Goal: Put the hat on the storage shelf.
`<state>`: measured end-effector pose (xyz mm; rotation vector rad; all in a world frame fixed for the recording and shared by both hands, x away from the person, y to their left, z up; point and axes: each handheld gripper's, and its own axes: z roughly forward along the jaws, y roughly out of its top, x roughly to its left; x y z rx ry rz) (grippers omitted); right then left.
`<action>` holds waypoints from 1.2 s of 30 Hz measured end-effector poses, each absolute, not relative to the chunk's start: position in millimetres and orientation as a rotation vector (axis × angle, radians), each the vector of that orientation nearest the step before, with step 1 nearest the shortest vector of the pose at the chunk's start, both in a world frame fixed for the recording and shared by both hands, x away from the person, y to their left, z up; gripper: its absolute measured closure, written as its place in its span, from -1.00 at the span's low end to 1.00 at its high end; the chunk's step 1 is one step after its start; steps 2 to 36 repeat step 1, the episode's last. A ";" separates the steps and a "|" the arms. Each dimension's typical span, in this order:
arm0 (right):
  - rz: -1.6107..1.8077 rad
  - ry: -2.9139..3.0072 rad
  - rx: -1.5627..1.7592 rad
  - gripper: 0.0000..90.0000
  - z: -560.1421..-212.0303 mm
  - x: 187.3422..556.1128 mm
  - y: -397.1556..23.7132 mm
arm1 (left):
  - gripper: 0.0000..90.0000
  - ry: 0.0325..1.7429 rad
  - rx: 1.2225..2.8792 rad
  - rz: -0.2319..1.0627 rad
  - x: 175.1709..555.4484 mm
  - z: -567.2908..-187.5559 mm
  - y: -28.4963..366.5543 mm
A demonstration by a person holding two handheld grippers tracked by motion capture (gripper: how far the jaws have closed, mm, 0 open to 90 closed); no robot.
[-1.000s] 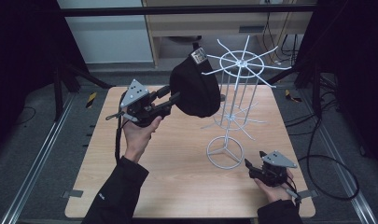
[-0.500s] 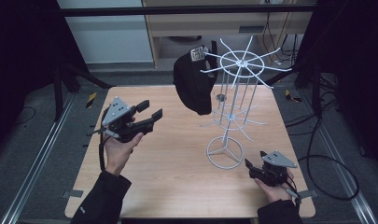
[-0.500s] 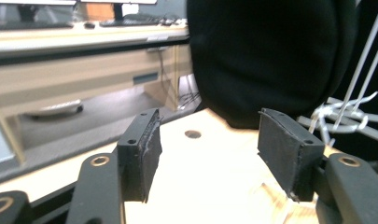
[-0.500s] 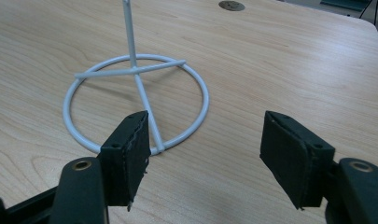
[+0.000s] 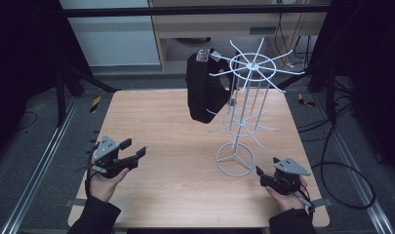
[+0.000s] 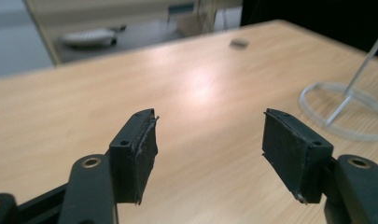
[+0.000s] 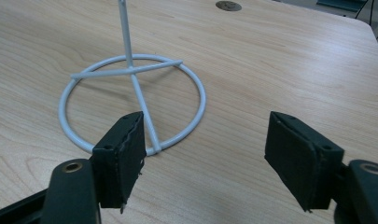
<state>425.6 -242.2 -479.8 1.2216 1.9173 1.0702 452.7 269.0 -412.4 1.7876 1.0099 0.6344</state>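
The black cap [image 5: 205, 90] hangs on an upper arm of the white wire rack [image 5: 244, 112], on the rack's left side, clear of the table [image 5: 175, 141]; the hanging, as far as one can judge, is done; the left gripper [image 5: 134, 150] sits low over the table's near-left part, well apart from the cap, its jaws having just been opening and now spread wide with nothing between them; the right gripper [image 5: 259, 171] rests near the rack's ring base [image 7: 130, 102], its jaws likewise wide apart and empty, the ring just ahead of them; what seems left is little: perhaps only drawing both hands back.
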 end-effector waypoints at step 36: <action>1.068 1.915 1.219 -0.39 -479.9 425.7 -242.4 | -0.23 1.034 1.800 0.631 451.5 -420.2 273.0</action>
